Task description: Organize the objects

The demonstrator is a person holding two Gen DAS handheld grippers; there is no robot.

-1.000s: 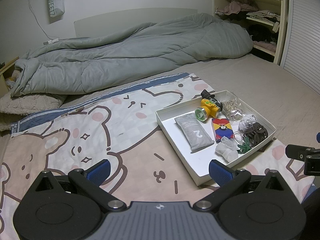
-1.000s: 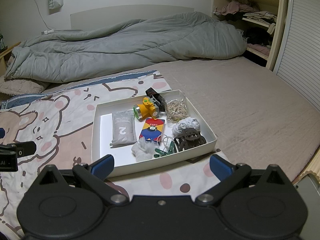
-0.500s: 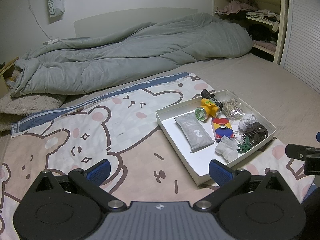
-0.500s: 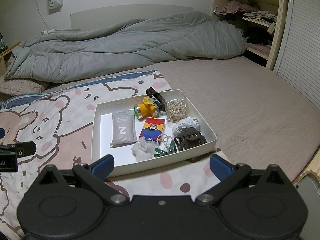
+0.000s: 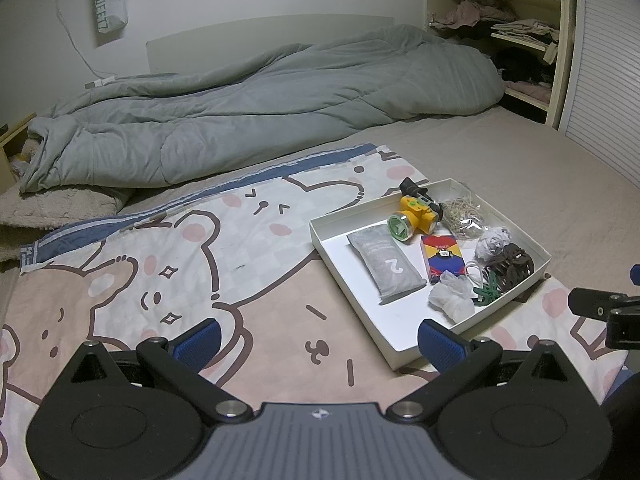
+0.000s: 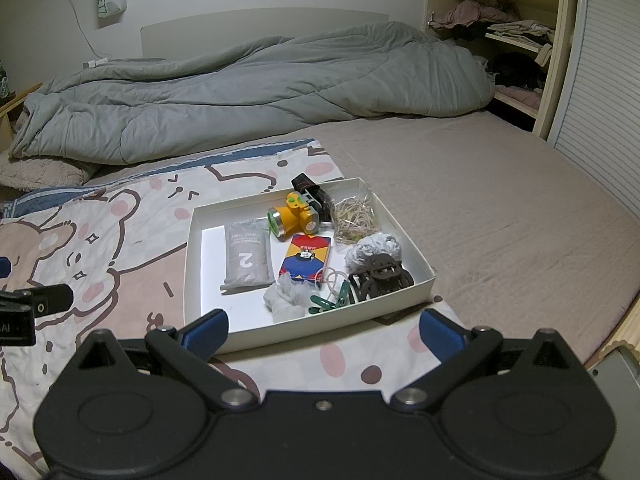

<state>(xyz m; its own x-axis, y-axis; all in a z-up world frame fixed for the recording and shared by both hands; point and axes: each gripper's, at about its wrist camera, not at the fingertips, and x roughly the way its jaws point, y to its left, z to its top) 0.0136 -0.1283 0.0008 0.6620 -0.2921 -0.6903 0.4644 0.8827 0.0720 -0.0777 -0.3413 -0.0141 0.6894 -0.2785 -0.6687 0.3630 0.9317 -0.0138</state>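
Note:
A white shallow box (image 6: 192,240) (image 5: 332,252) lies on a cartoon bear blanket (image 5: 160,264). It holds a grey pouch marked 2 (image 6: 245,257) (image 5: 385,266), a yellow headlamp (image 6: 294,216) (image 5: 414,218), a colourful card box (image 6: 306,258) (image 5: 443,258), a bag of rubber bands (image 6: 354,218), a brown hair claw (image 6: 380,278), green clips (image 6: 334,300) and crumpled white wraps (image 6: 286,298). My left gripper (image 5: 318,338) is open and empty, left of the box. My right gripper (image 6: 324,330) is open and empty, just in front of the box.
A rumpled grey duvet (image 5: 260,108) lies across the far side of the bed. A shelf unit with clothes (image 6: 508,40) stands at the back right. The bed's edge (image 6: 616,336) is at the right.

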